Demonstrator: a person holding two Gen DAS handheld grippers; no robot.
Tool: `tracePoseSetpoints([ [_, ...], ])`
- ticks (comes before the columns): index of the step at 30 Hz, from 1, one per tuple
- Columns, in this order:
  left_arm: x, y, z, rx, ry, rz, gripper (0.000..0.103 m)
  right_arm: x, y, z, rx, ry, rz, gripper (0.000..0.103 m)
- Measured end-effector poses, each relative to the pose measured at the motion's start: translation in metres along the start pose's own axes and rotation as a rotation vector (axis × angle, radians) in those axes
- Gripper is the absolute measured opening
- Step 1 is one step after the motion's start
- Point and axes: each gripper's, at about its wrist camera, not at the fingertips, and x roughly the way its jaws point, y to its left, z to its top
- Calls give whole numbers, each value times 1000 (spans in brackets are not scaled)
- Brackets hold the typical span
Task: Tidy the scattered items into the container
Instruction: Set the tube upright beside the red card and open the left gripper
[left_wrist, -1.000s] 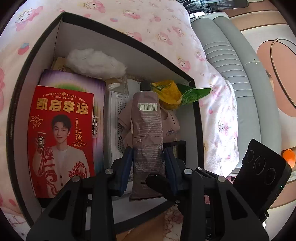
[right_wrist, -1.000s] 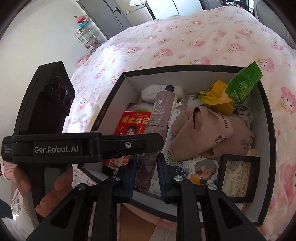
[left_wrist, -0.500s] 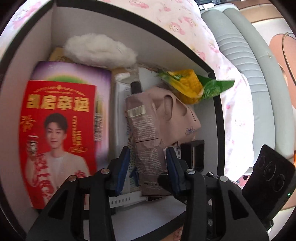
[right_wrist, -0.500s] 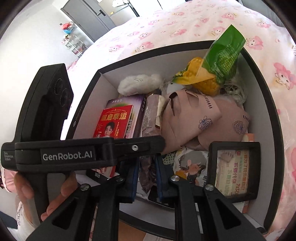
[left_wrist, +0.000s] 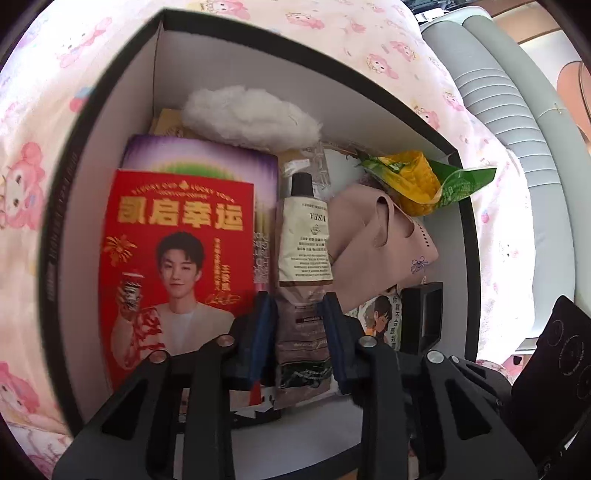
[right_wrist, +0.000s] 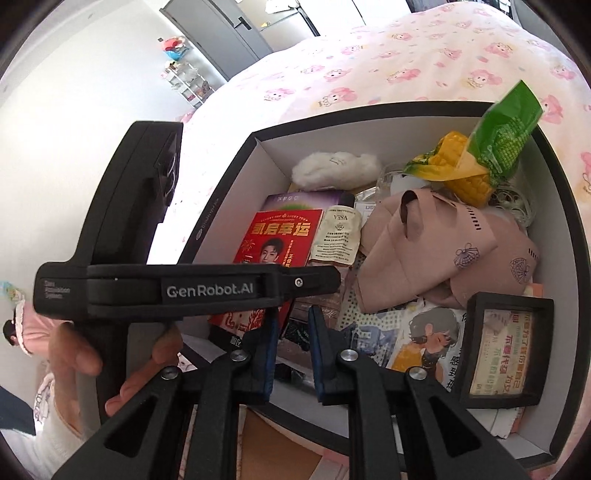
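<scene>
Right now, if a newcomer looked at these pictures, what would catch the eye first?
The bright red leaflet with a portrait, lying flat on the left side of the black box. Next, the yellow-and-green corn packet sticking up at the far right corner, and the cream tube lying beside the leaflet.

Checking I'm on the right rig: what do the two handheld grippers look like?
Both are matte black with silver pivot screws and blue finger pads. The left gripper carries white "GenRobot.AI" lettering on its side. The right gripper looks the same. No cables are visible.
</scene>
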Motion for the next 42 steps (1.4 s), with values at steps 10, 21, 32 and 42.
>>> tracePoseSetpoints([
  [10,-9,-24,-7,88,-8,94,26,9,-21,1,91,35,-126,14],
  [21,-4,-36,-2,82,-37,150,40,17,-34,-1,133,74,-243,14],
  [32,-134,-97,-42,249,-501,387,93,-73,18,5,72,-199,-582,62],
  [42,-237,-106,-89,243,-694,384,102,-169,92,-8,39,-424,-579,79],
])
